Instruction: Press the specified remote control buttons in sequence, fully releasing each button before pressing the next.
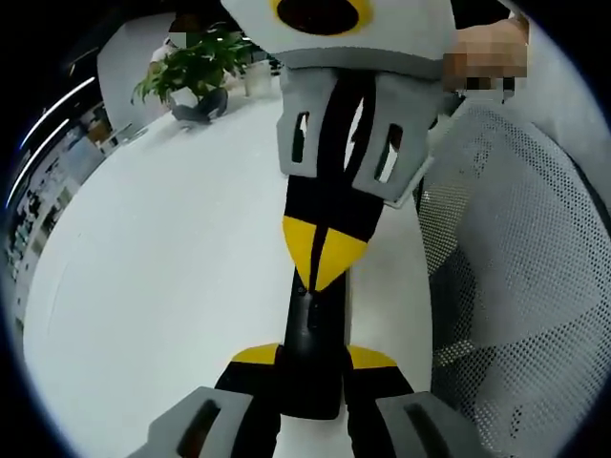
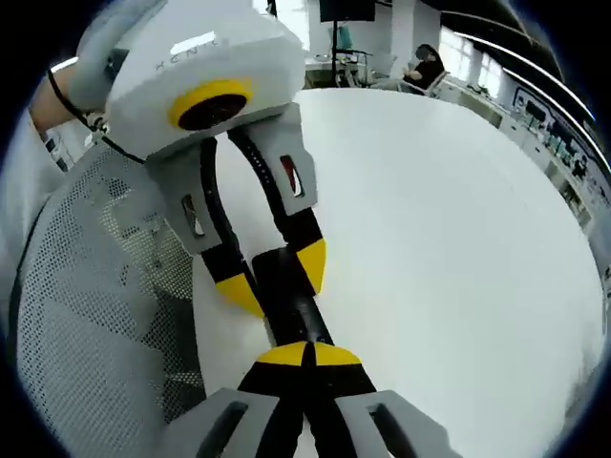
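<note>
A slim black remote (image 1: 311, 329) stands on end over the white table (image 1: 172, 267). My left gripper (image 1: 313, 359) is shut on the remote's lower part, one yellow tip on each side. My right gripper (image 1: 325, 254) comes down from above with its yellow tips together, touching the remote's face near its upper end. In the right gripper view, that gripper (image 2: 307, 355) is shut, its joined tips resting on the remote (image 2: 294, 310). Beyond it the left gripper (image 2: 275, 279) clamps the remote from both sides. The buttons are hidden.
A grey mesh chair (image 1: 516, 286) stands close beside the table edge and reappears as the chair (image 2: 95, 286) in the right gripper view. A potted plant (image 1: 196, 67) sits at the table's far end. A seated person (image 2: 425, 67) is far off in the room.
</note>
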